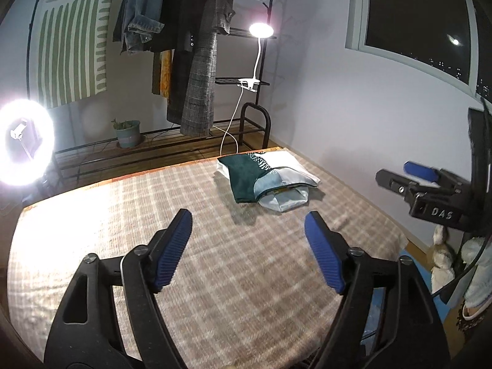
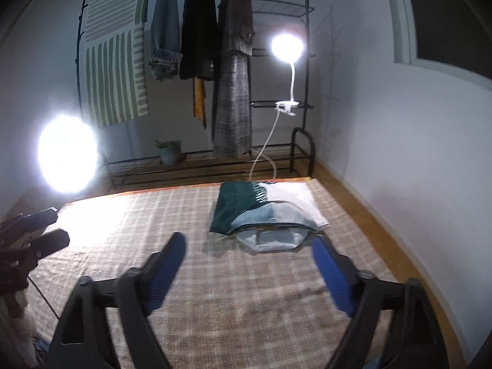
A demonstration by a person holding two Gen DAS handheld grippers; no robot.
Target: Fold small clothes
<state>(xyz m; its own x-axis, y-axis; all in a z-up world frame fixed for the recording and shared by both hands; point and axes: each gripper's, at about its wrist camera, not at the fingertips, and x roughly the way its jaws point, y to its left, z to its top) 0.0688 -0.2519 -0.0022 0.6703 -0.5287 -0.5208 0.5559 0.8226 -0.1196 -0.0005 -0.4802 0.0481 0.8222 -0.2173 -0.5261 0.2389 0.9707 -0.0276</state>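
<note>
Folded clothes [image 2: 264, 212] lie on the blanket [image 2: 215, 276], right of frame centre; clothes rack [image 2: 215, 61] behind at top; ring light [image 2: 67, 153] at left edge.

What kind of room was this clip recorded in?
Probably a bedroom at home: a garment rack with coats, a plaid blanket holding folded clothes, and a night window.

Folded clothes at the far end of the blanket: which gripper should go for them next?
Probably the right. The right gripper is open and faces the folded clothes closely; the left gripper, also open, sits farther back on the blanket.
</note>
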